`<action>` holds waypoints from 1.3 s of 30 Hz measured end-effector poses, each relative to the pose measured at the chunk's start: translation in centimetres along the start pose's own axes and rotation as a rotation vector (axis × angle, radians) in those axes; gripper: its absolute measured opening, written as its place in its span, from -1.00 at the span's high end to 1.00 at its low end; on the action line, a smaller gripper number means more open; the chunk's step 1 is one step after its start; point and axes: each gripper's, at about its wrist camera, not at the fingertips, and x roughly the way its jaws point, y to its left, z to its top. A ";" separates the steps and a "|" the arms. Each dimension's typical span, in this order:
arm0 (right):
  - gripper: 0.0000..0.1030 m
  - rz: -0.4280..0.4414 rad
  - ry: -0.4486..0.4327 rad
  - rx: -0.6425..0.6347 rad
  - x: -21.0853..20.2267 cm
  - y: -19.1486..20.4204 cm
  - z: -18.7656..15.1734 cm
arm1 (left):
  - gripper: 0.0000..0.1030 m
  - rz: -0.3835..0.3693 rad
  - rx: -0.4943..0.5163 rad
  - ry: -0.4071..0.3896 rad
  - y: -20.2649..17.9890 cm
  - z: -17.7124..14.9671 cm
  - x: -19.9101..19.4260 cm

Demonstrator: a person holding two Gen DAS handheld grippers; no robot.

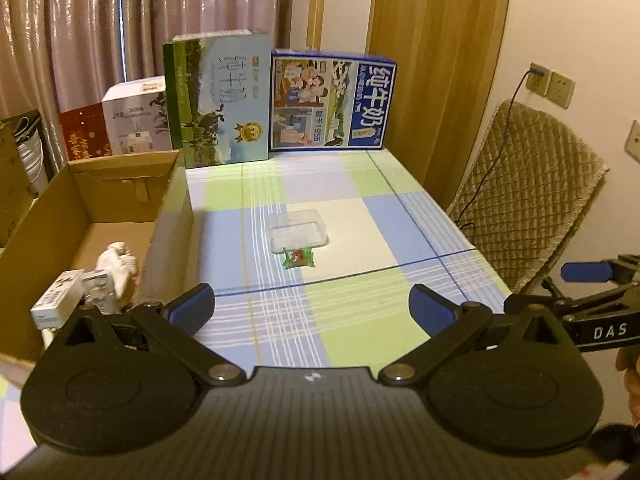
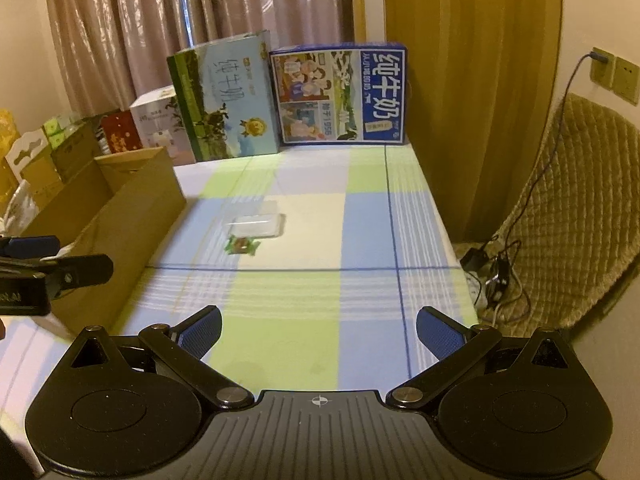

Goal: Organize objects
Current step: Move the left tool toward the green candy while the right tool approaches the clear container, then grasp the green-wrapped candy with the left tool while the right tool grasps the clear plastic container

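A: Near the middle of the tabletop [image 1: 360, 320], a clear plastic tray [image 1: 298, 232] is seen, and a small green wrapped candy [image 1: 298, 258] lies touching its near edge. Both are well apart from the two claws.

B: How are the claws held?

A: The left gripper [image 1: 312, 308] is spread wide and nothing is held in it. The right gripper [image 2: 318, 330] is also spread wide and empty.

B: What can go wrong?

A: The tray is thin, glossy and probably light, so it may be pushed away over the smooth checked cloth if it is touched by one finger first. Its walls may be bent if it is squeezed hard. The candy wrapper is crinkled and flat at its ends, so it may slip out between the ribbed blue pads [image 1: 192, 310].

B: And the cardboard box [image 1: 172, 216]?

A: It stands open at the left edge, with small items already inside. Its stiff wall may be struck if the left claw is swung low.
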 end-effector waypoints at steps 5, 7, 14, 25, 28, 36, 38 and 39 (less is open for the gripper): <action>-0.93 0.020 -0.001 -0.020 4.4 -1.7 1.3 | -0.96 0.034 0.001 -0.012 -0.2 -0.1 4.9; -0.73 0.038 0.005 -0.036 6.5 -2.3 1.7 | -0.93 0.047 -0.014 -0.009 0.0 -0.4 7.1; -0.25 0.108 0.022 -0.134 13.1 -3.1 2.9 | -0.74 0.091 -0.019 0.014 0.6 -0.6 13.9; -0.10 0.147 0.012 -0.231 20.0 -3.2 4.6 | -0.29 0.089 0.022 0.034 0.5 -1.0 21.9; -0.10 0.143 0.012 -0.233 21.1 -3.3 4.8 | -0.16 0.090 0.033 0.031 0.3 -1.1 23.2; -0.10 0.154 0.014 -0.221 22.7 -3.1 4.4 | 0.25 0.087 0.047 0.022 0.4 -1.3 25.2; -0.10 0.159 0.013 -0.214 22.9 -2.9 4.4 | 0.45 0.089 0.056 0.013 0.4 -1.4 25.1; -0.10 0.162 0.014 -0.212 23.1 -2.7 4.5 | 0.49 0.095 0.058 0.014 0.4 -1.4 25.0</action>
